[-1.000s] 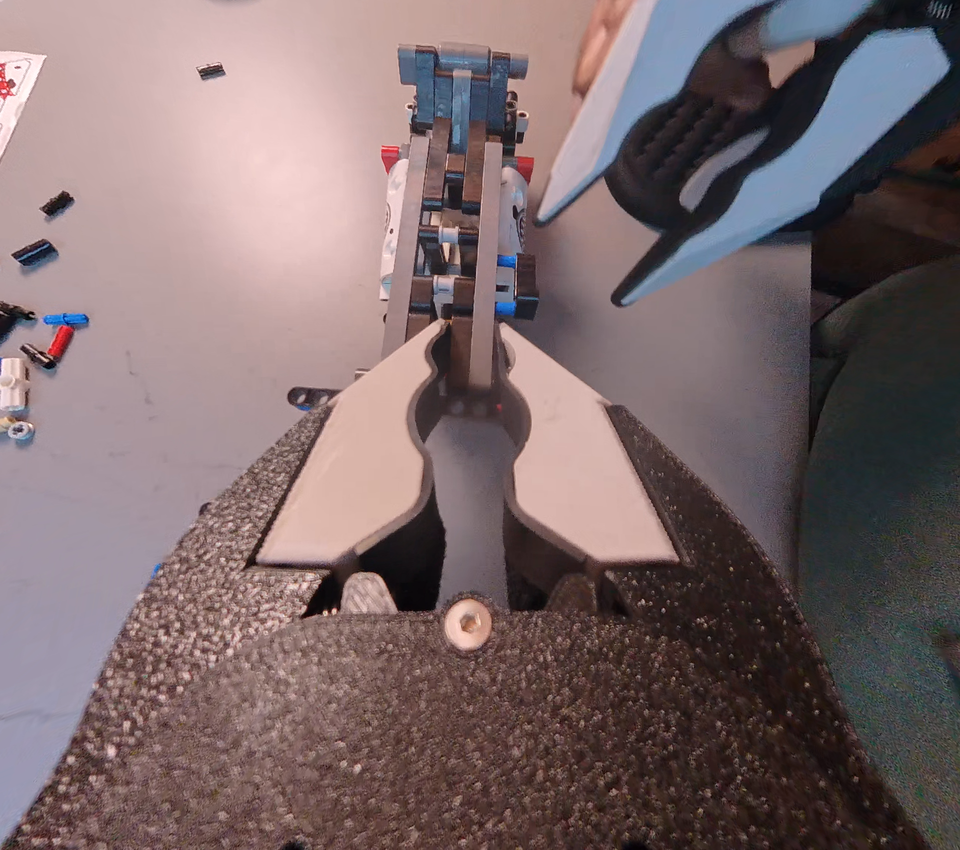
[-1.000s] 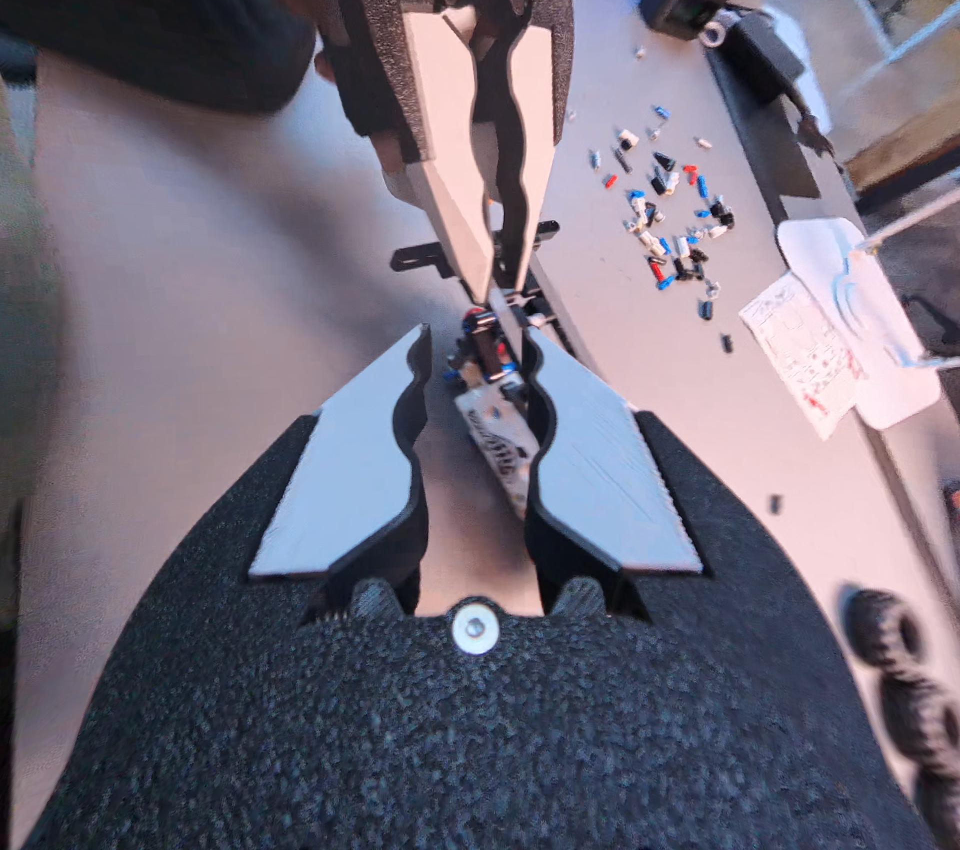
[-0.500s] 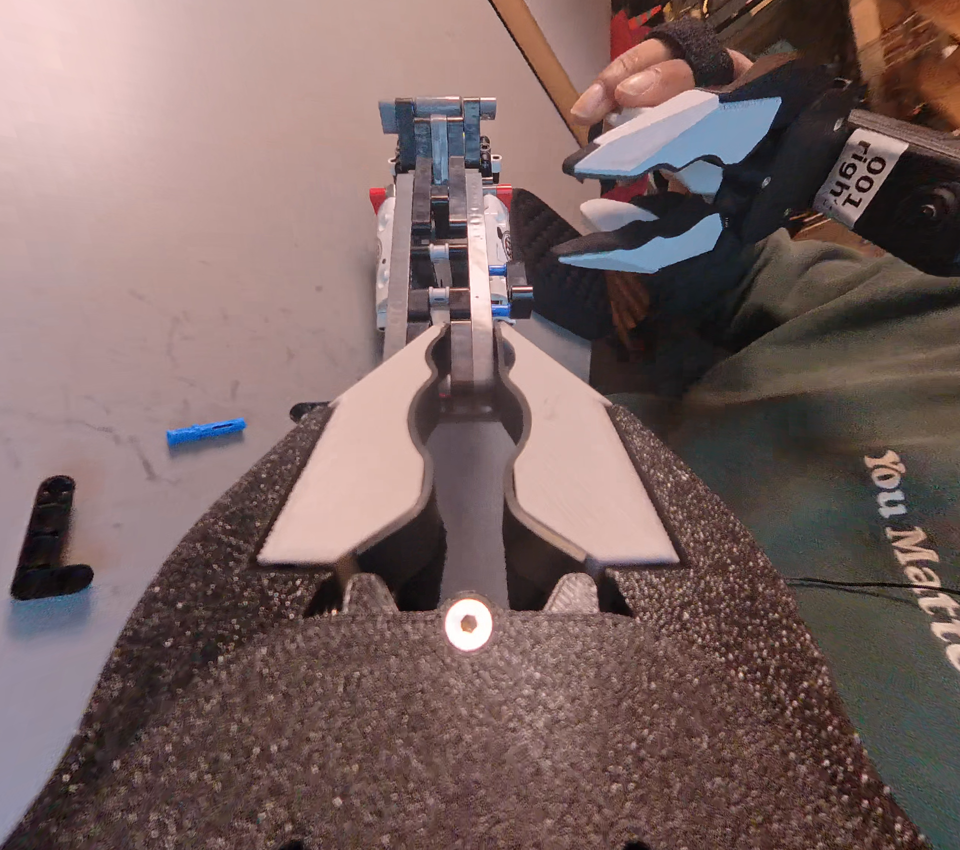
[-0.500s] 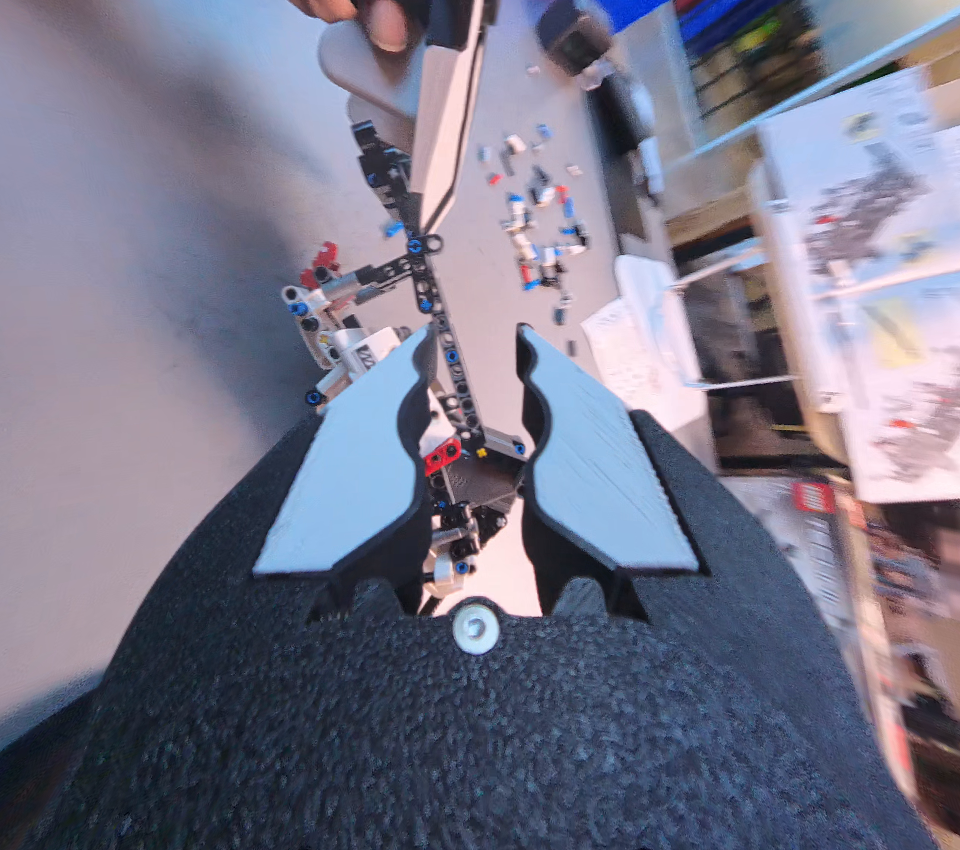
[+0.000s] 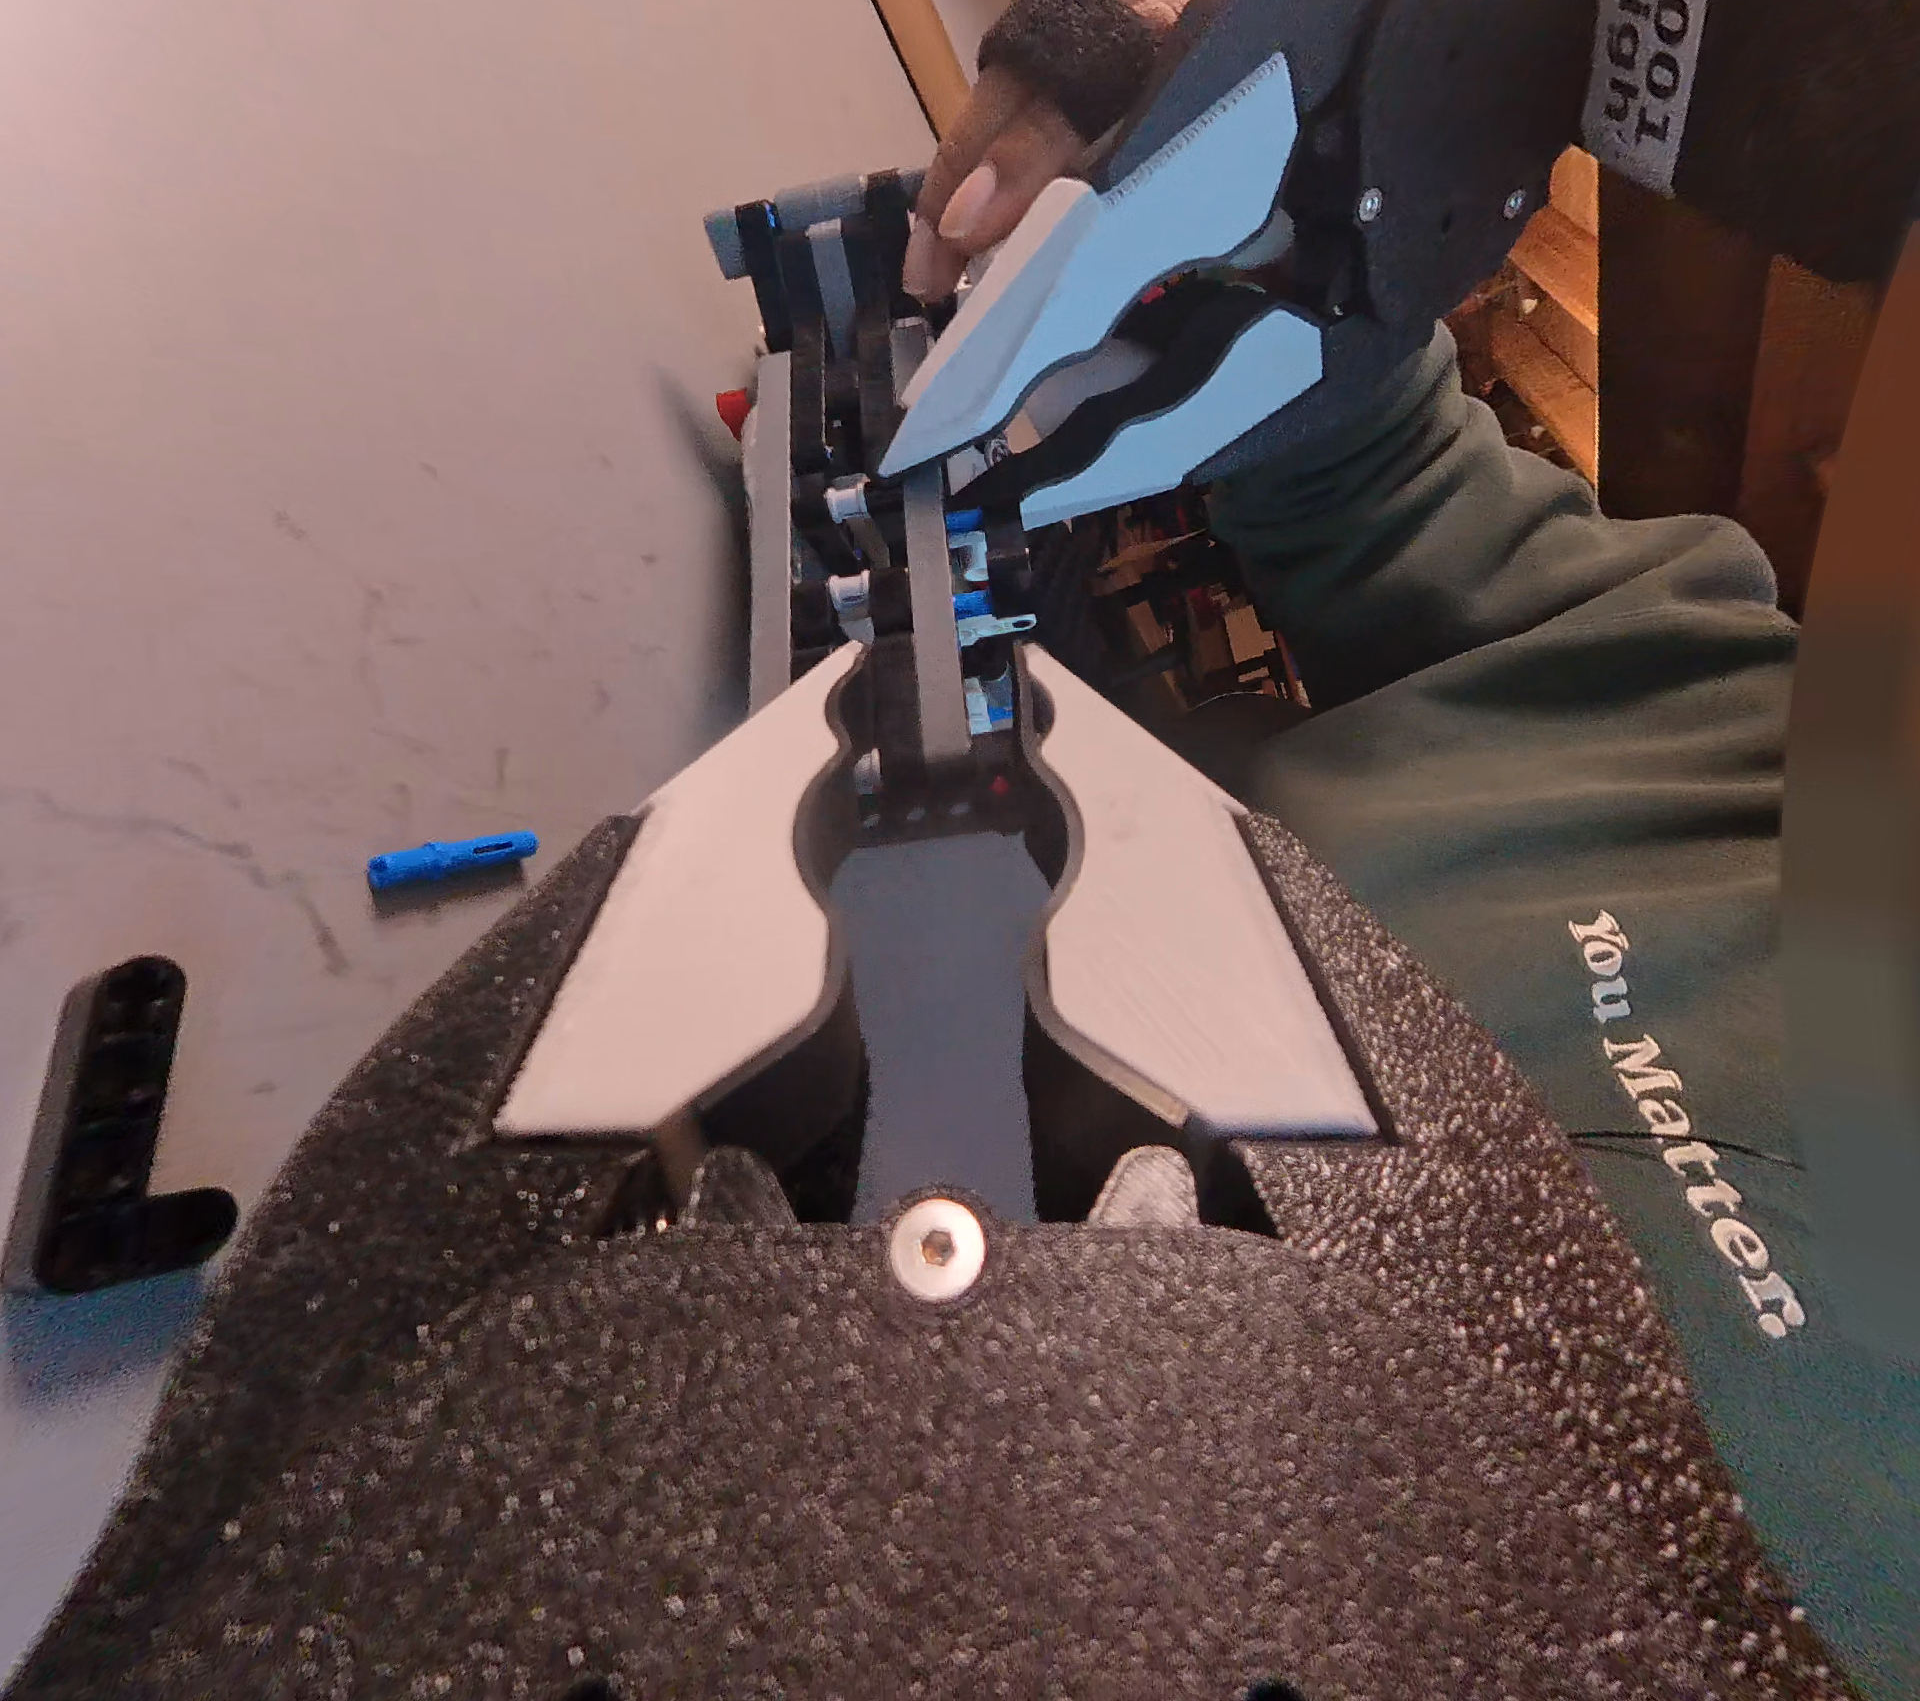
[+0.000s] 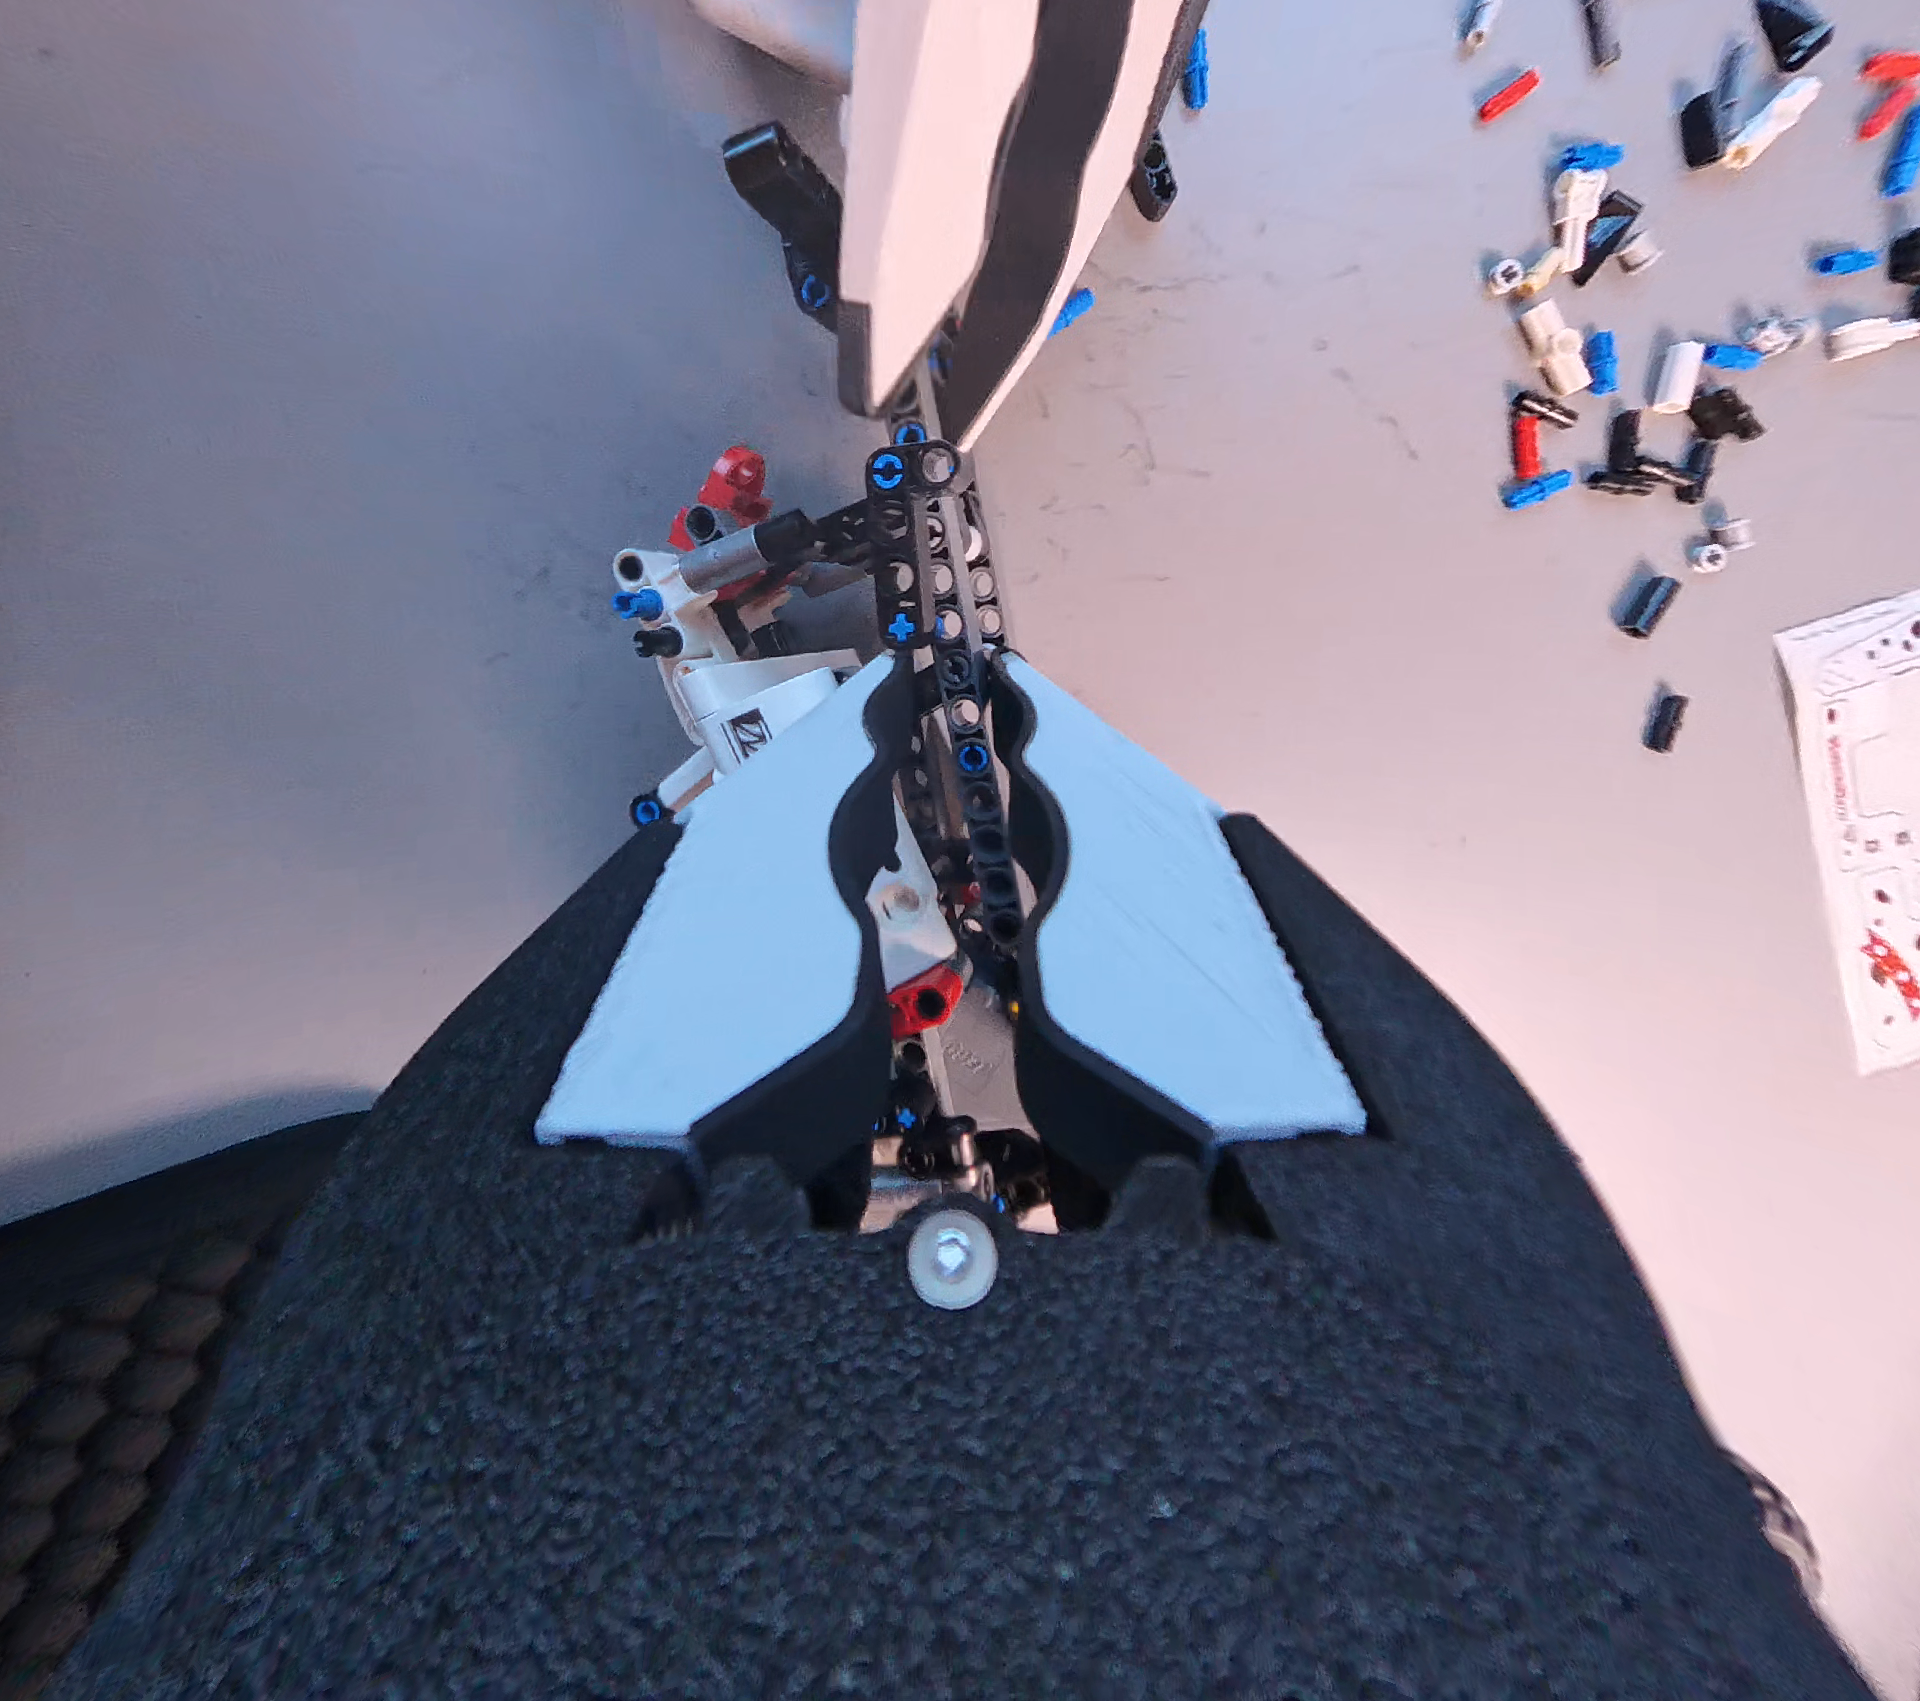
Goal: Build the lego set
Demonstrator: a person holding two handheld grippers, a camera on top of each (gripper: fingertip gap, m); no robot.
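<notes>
Black-grey beam chassis (image 5: 831, 446); white panels, blue pins

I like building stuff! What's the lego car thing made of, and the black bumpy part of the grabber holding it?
The lego model looks like hard, smooth plastic: glossy beams with molded pin holes. The left gripper body looks like rough, speckled printed plastic, probably; its grainy matte surface suggests that.

A grey label (image 5: 1652, 72) is carrying print on the right gripper (image 5: 951, 498). White lettering is running down a green sweatshirt (image 5: 1558, 820). A sticker sheet (image 6: 1860, 830) is showing print, too small to read.
</notes>
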